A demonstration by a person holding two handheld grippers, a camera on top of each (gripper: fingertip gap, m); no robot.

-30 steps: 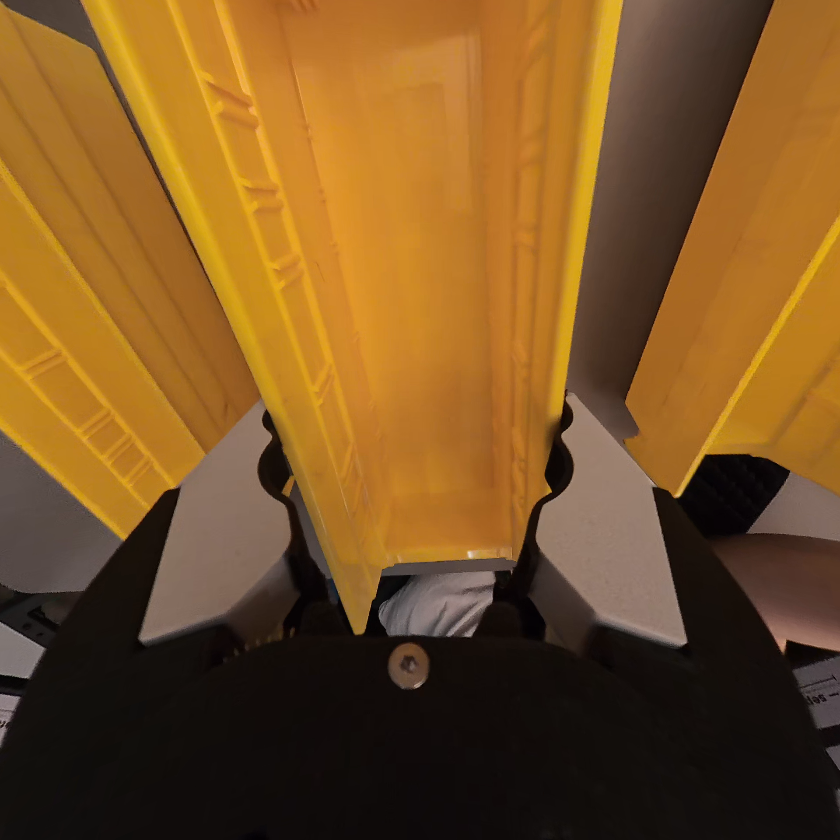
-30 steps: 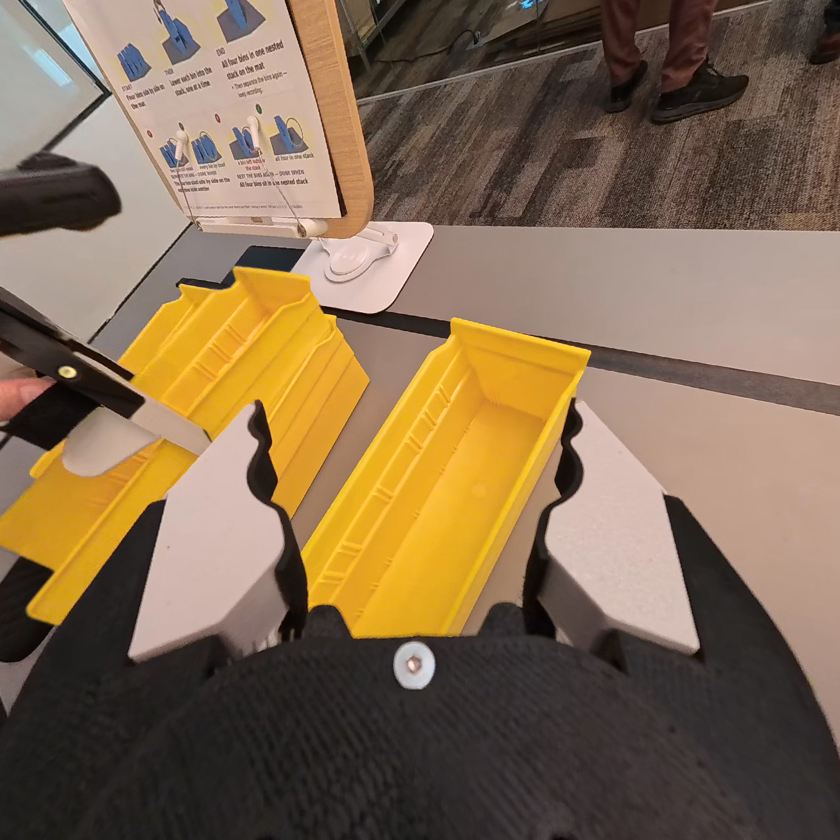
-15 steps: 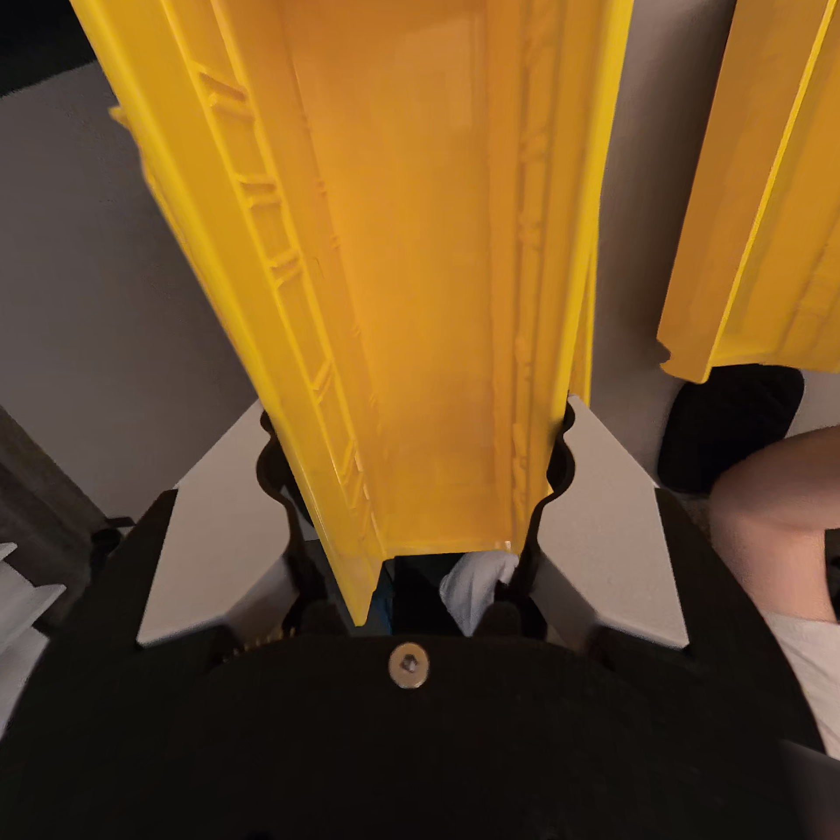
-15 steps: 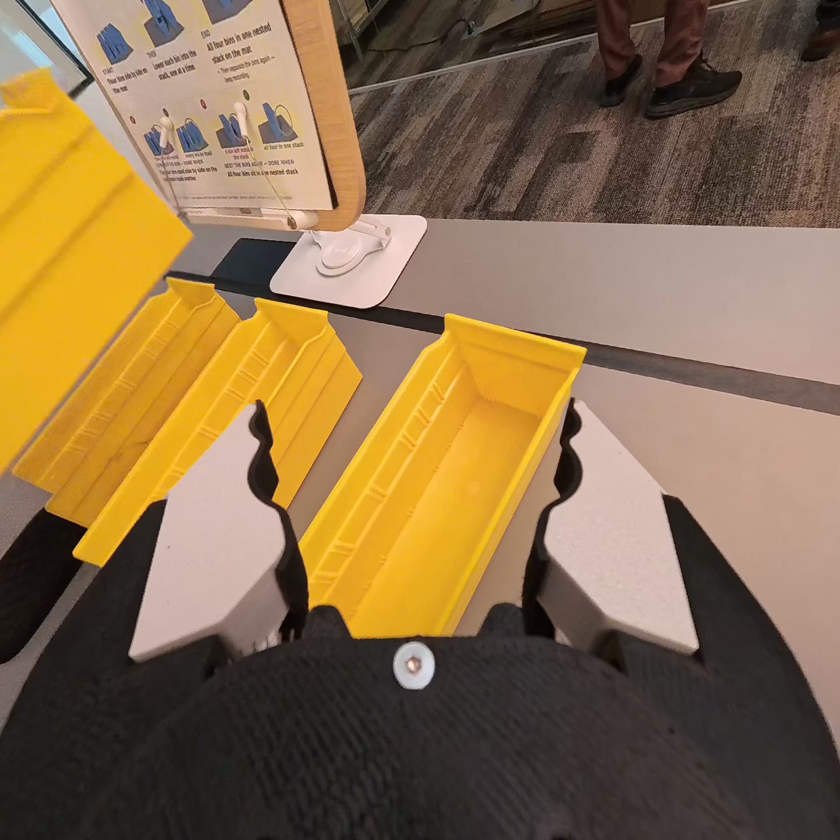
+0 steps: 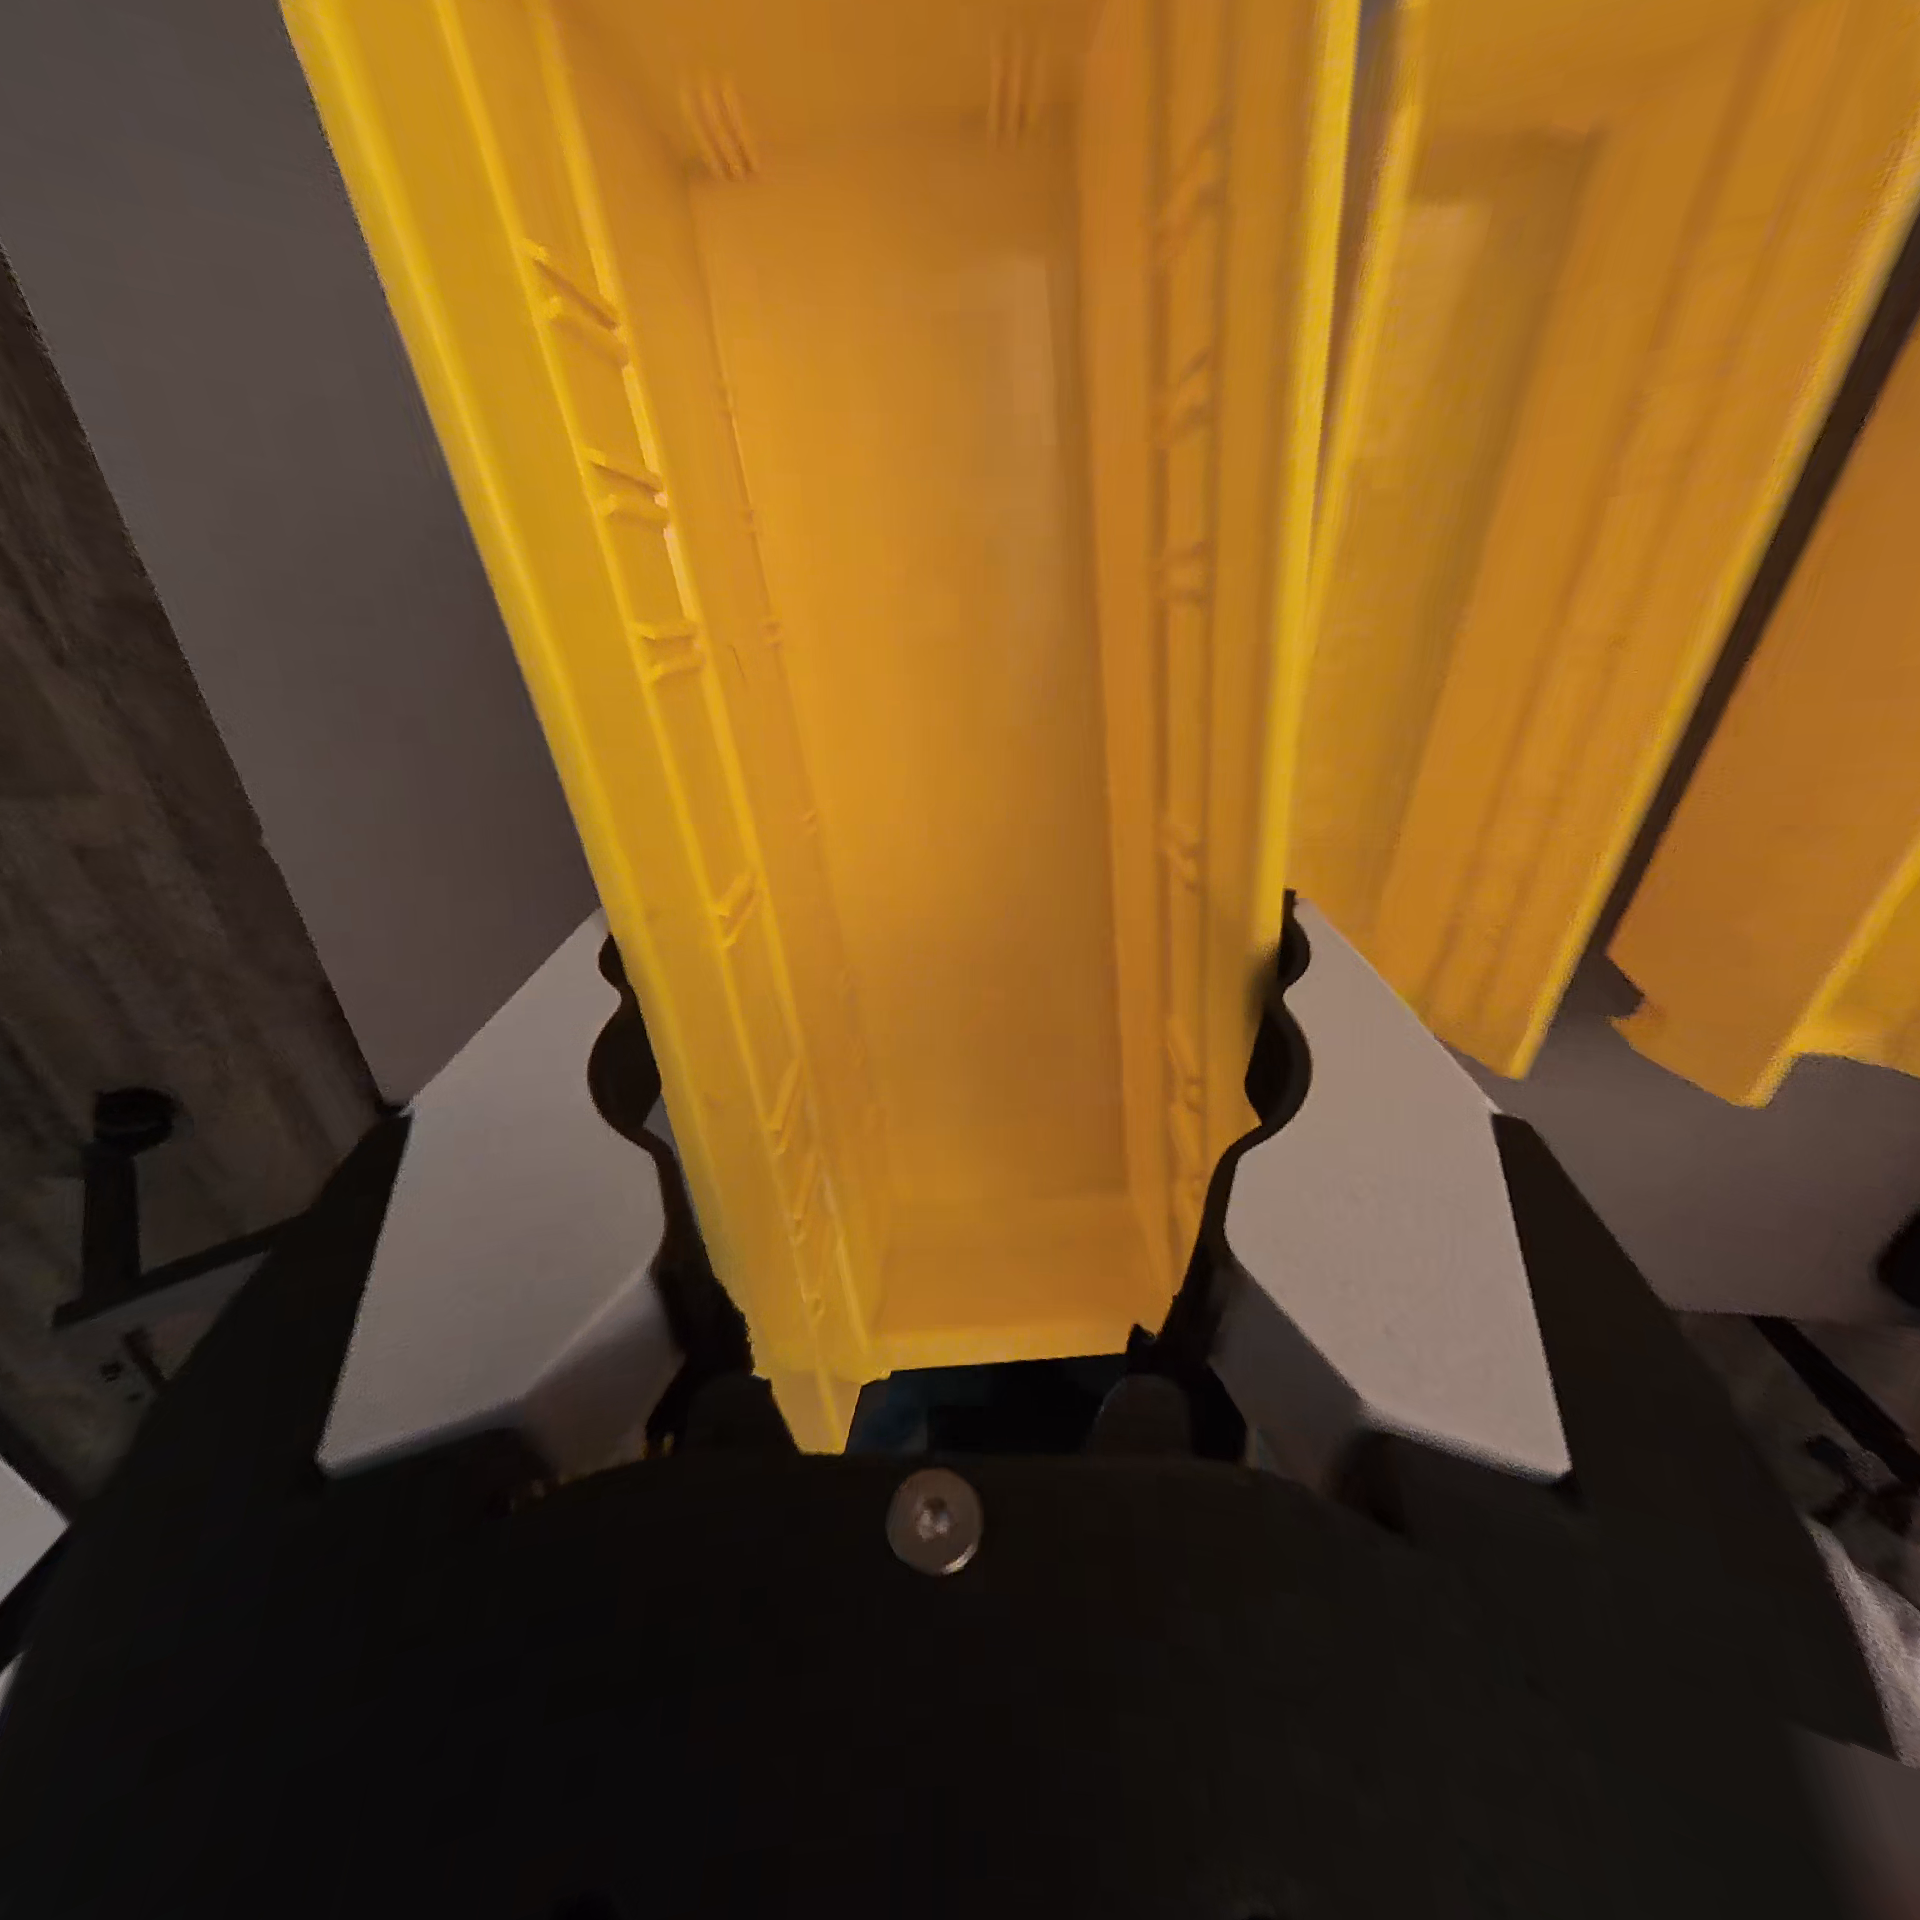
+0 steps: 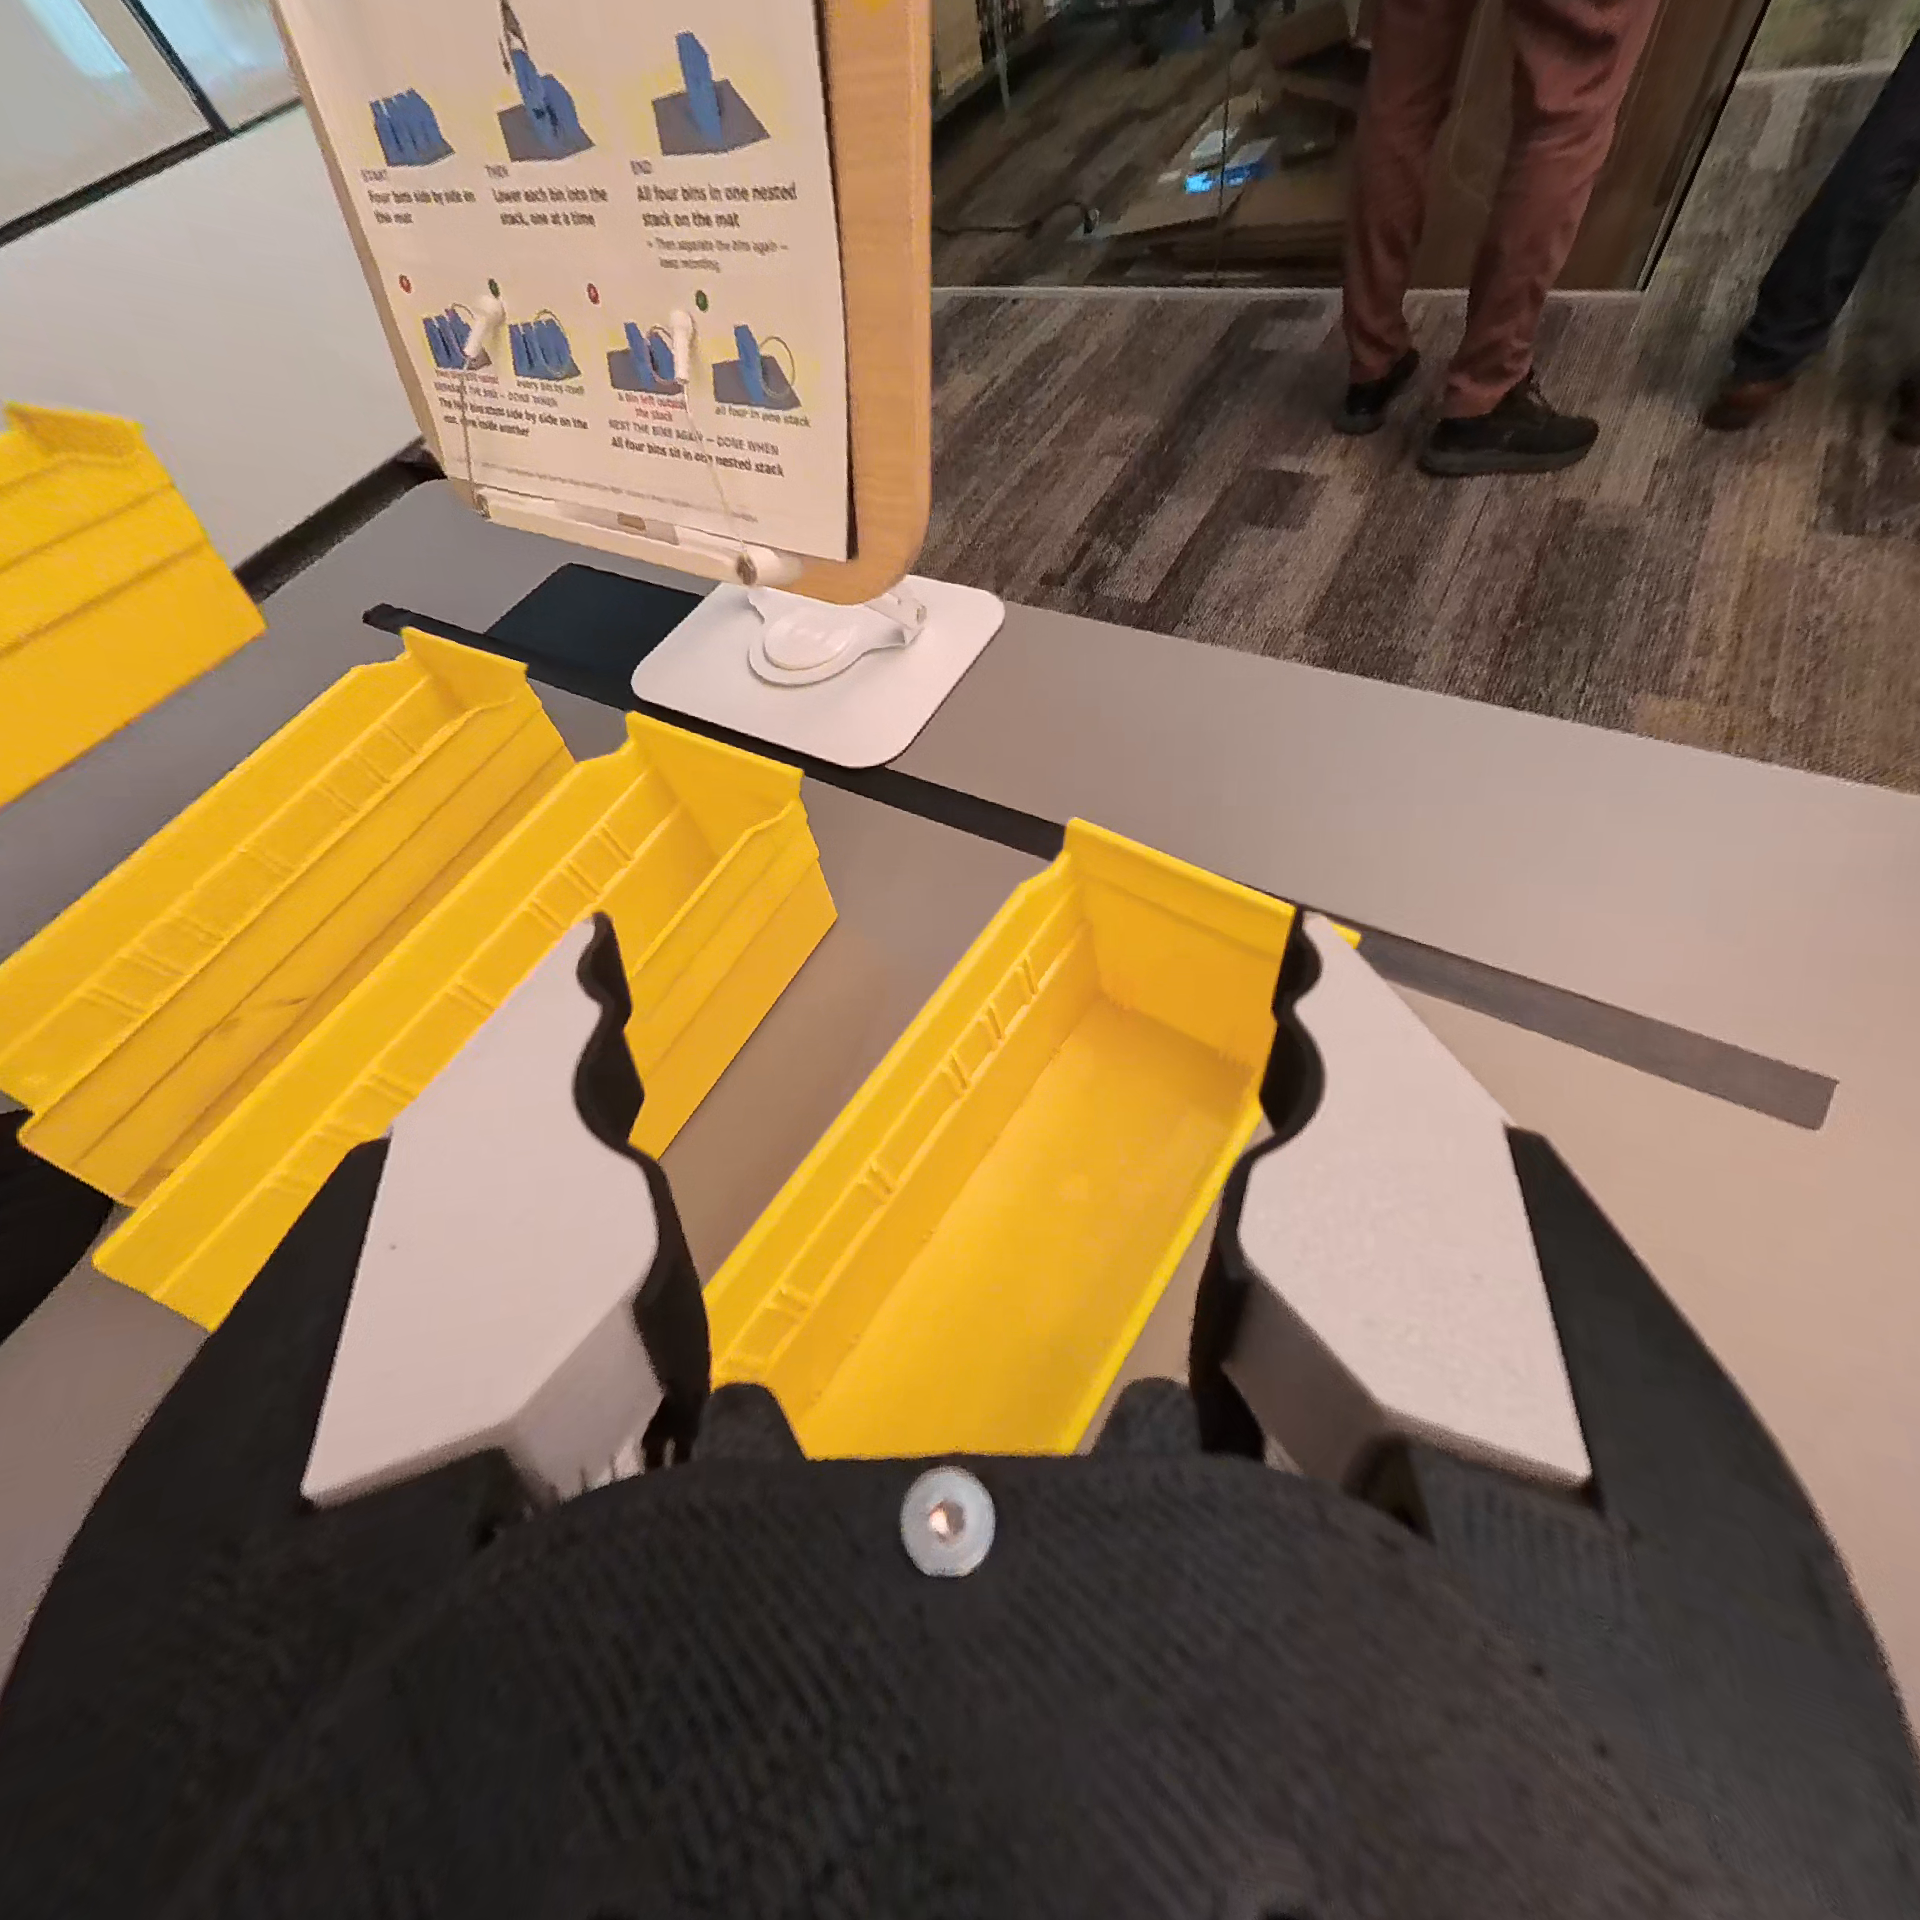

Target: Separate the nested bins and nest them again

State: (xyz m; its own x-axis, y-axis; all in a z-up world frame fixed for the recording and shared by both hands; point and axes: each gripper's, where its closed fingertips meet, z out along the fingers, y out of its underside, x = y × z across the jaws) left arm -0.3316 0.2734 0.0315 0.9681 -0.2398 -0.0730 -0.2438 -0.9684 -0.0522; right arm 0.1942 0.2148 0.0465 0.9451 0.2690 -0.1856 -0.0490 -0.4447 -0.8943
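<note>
My left gripper (image 5: 951, 997) is shut on a yellow bin (image 5: 914, 623), with one pad on each long wall near its end. The right wrist view shows this bin (image 6: 94, 582) lifted at the far left. Two more yellow bins (image 6: 281, 894) (image 6: 582, 987) lie side by side on the table, and they also show in the left wrist view (image 5: 1507, 520). My right gripper (image 6: 951, 935) is open around a fourth yellow bin (image 6: 1039, 1174) that rests on the table. Its right pad (image 6: 1288, 1039) is at the bin's wall, and its left pad (image 6: 613, 1060) stands clear of it.
An instruction board (image 6: 623, 260) on a white stand base (image 6: 821, 665) stands at the back of the grey table (image 6: 1455, 883). A dark strip (image 6: 935, 800) runs across the table behind the bins. People's legs (image 6: 1455, 260) stand on the carpet beyond.
My left gripper has lifted its yellow bin off the bins on the table and carried it up and to the left. My right gripper has stayed open over its bin and shifted slightly forward.
</note>
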